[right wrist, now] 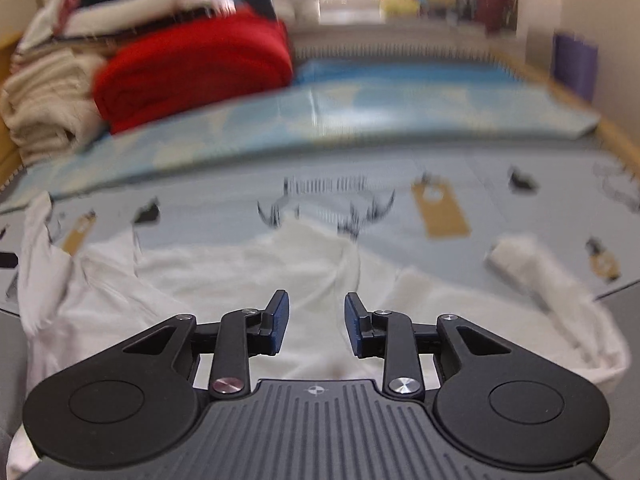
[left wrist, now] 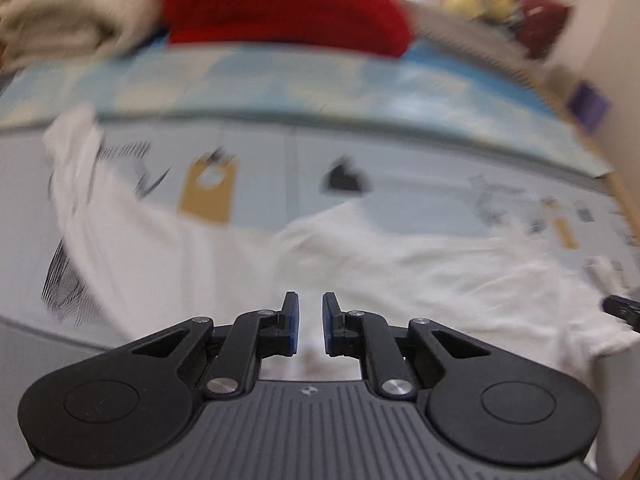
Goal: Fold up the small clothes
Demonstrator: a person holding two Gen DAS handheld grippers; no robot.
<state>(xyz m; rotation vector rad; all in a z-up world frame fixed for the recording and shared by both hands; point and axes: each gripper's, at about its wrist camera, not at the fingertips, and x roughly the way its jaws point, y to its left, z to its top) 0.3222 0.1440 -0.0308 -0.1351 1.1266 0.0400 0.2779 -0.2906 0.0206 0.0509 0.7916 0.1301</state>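
A white garment (left wrist: 400, 272) lies crumpled on the grey printed table top (left wrist: 280, 168), one sleeve reaching up at the left. My left gripper (left wrist: 311, 322) hovers just above its near edge, jaws a small gap apart and empty. The same white garment (right wrist: 240, 276) fills the lower half of the right wrist view, a rolled sleeve at the right. My right gripper (right wrist: 314, 322) is open and empty above its middle. A black tip of the right gripper (left wrist: 622, 310) shows at the left wrist view's right edge. Both views are motion-blurred.
A red folded blanket (right wrist: 192, 68) and a stack of cream and dark clothes (right wrist: 52, 92) sit at the back left on a blue-and-white sheet (right wrist: 400, 108). A wooden edge (right wrist: 616, 132) runs along the right. A purple object (right wrist: 574, 64) stands far right.
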